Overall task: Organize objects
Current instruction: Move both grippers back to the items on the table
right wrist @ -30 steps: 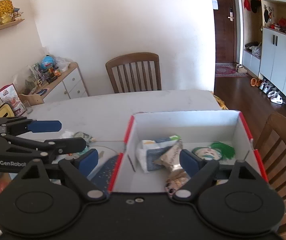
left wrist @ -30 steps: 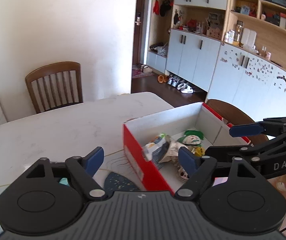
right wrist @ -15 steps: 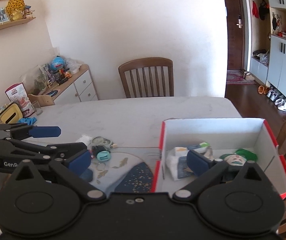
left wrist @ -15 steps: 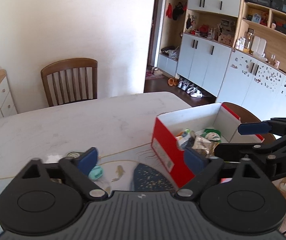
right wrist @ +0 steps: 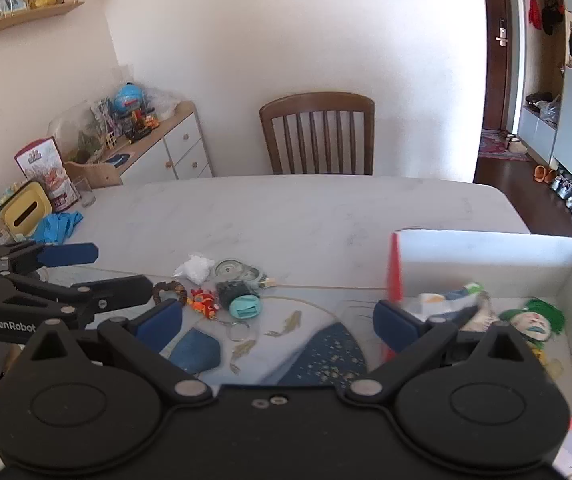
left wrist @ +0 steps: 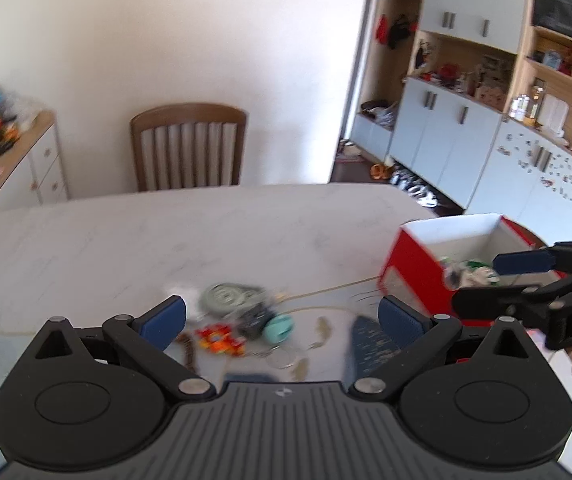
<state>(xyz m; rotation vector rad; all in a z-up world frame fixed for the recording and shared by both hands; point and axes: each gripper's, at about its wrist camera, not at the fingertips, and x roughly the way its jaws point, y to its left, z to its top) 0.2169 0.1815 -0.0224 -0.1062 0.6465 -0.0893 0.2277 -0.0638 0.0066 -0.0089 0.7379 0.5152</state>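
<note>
A red box with a white inside [right wrist: 486, 256] stands on the white table at the right and holds a packet [right wrist: 446, 300] and a green-haired doll [right wrist: 534, 320]; it also shows in the left wrist view [left wrist: 418, 264]. Loose small things lie left of it: a teal round item [right wrist: 245, 307], an orange toy [right wrist: 204, 300], a bead bracelet [right wrist: 167, 290], a round tin [right wrist: 227, 269], a white wad [right wrist: 193, 268]. My left gripper [left wrist: 281, 316] is open above the clutter. My right gripper [right wrist: 277, 318] is open beside the box's left wall.
A placemat with fish patterns [right wrist: 306, 340] lies under the grippers. A wooden chair [right wrist: 318, 132] stands behind the table. A yellow tissue box [right wrist: 25, 212], a blue cloth [right wrist: 59, 224] and a cluttered sideboard [right wrist: 145, 136] are at the left. Cabinets [left wrist: 446, 136] fill the right.
Both grippers have swung left, away from the box and toward the loose items on the table. Both stay open and empty.
</note>
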